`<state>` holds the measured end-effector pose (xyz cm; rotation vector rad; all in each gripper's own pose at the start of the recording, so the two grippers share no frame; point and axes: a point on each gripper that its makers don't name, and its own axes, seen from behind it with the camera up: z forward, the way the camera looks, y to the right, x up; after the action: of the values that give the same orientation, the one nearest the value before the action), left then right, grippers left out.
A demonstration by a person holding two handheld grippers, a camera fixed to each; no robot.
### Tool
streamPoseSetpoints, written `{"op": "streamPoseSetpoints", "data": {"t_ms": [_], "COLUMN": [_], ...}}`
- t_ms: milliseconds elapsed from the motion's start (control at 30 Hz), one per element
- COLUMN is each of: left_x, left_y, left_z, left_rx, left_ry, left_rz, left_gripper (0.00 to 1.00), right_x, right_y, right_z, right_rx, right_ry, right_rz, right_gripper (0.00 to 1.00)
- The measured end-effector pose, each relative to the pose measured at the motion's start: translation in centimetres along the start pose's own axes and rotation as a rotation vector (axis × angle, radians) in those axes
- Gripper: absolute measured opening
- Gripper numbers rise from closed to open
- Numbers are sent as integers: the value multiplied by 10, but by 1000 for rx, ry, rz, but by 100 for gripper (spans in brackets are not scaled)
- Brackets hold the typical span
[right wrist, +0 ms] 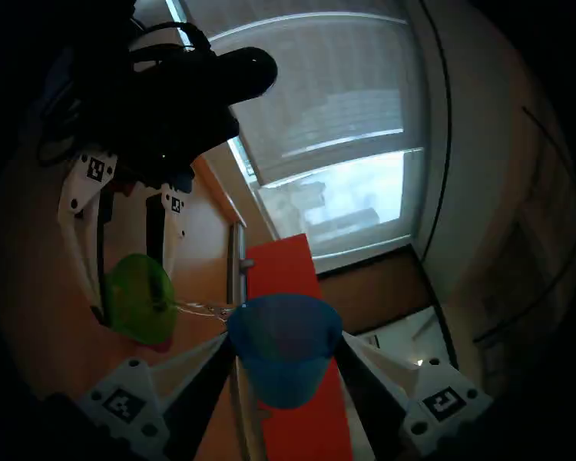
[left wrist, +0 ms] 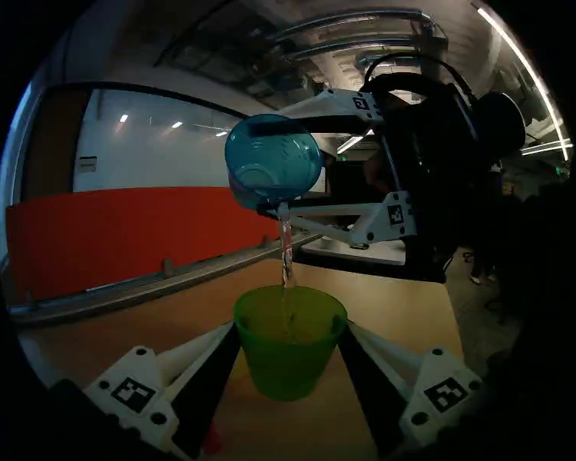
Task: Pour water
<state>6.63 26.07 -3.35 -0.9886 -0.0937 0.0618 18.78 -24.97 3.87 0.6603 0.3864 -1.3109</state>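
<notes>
Water (left wrist: pixel 286 253) ran from blue cup (left wrist: pixel 273 161), pinched by my right tongs (right wrist: pixel 284 346), into green cup (left wrist: pixel 290 357), pinched by left tongs (left wrist: pixel 288 334). Pouring was underway; next, I judged, called for righting blue cup.

Open office (exposed ceiling pipes (left wrist: pixel 349 34), strip lights (left wrist: pixel 518 69)).

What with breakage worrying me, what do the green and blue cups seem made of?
The green cup: probably translucent plastic, smooth, slightly glossy; the water stream shows through its wall. The blue cup: likely the same tinted plastic; light glows through it.
</notes>
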Motion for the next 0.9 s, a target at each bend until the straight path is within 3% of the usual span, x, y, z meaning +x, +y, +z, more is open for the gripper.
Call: {"op": "streamPoseSetpoints", "data": {"t_ms": [900], "left_x": [1], "left_y": [-1], "left_z": [0], "left_rx": [0], "left_ry": [5], "left_rz": [-3], "left_gripper": [85], "right_x": [2], "right_y": [14], "right_z": [6], "right_rx": [-42], "right_ry": [4], "right_rz": [-135], "right_gripper": [89]}}
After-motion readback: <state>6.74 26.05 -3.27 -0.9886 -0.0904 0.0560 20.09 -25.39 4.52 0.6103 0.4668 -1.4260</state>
